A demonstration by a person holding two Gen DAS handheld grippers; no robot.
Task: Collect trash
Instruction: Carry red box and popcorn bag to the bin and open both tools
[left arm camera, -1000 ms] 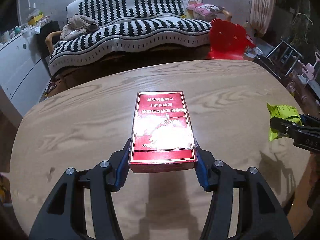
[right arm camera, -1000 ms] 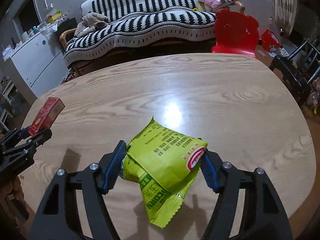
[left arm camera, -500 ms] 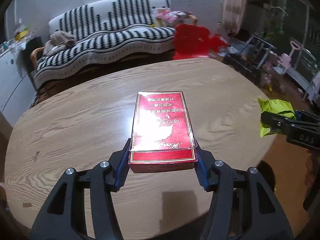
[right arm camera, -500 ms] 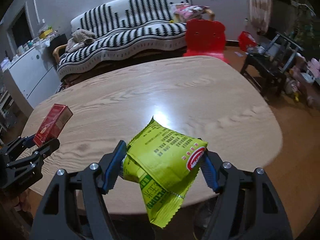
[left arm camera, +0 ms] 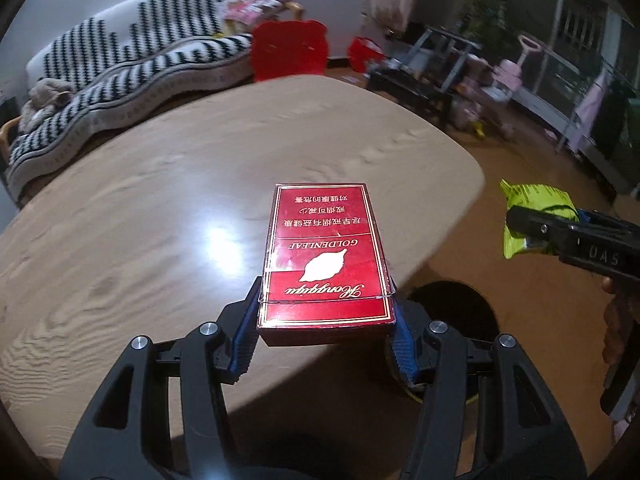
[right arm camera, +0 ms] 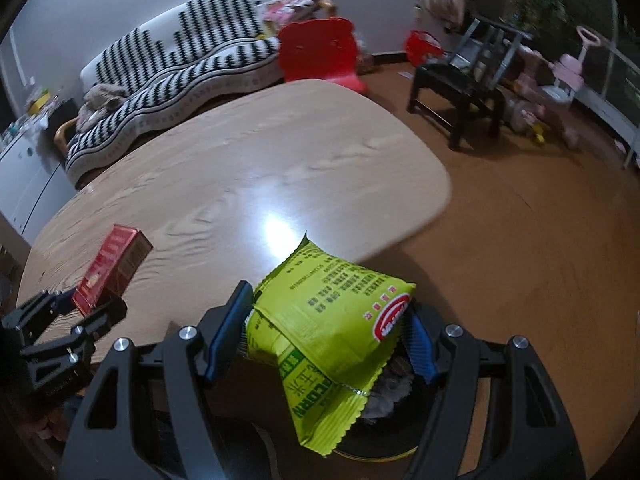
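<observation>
My left gripper [left arm camera: 325, 334] is shut on a red cigarette pack [left arm camera: 324, 258], held flat above the near right corner of the wooden table [left arm camera: 172, 184]. My right gripper [right arm camera: 330, 344] is shut on a crumpled green snack bag [right arm camera: 332, 312], past the table's edge. Below it sits a dark round trash bin [right arm camera: 384, 420] with crumpled trash inside; the left wrist view shows that bin [left arm camera: 456, 308] under the pack's right side. Each view catches the other gripper: the left gripper [right arm camera: 86, 314] with its pack [right arm camera: 110, 266], the right gripper [left arm camera: 532, 226] with its bag [left arm camera: 534, 200].
A black-and-white striped sofa [right arm camera: 188, 60] stands behind the table, with a red child's chair [right arm camera: 320, 52] beside it. A black stool [right arm camera: 456, 92], pink toys [right arm camera: 560, 76] and brown floor [right arm camera: 520, 240] lie to the right. White cabinets [right arm camera: 20, 176] stand at left.
Both grippers have swung right together, from over the table's middle to its right edge, each keeping its load. The trash bin has come into view beneath them.
</observation>
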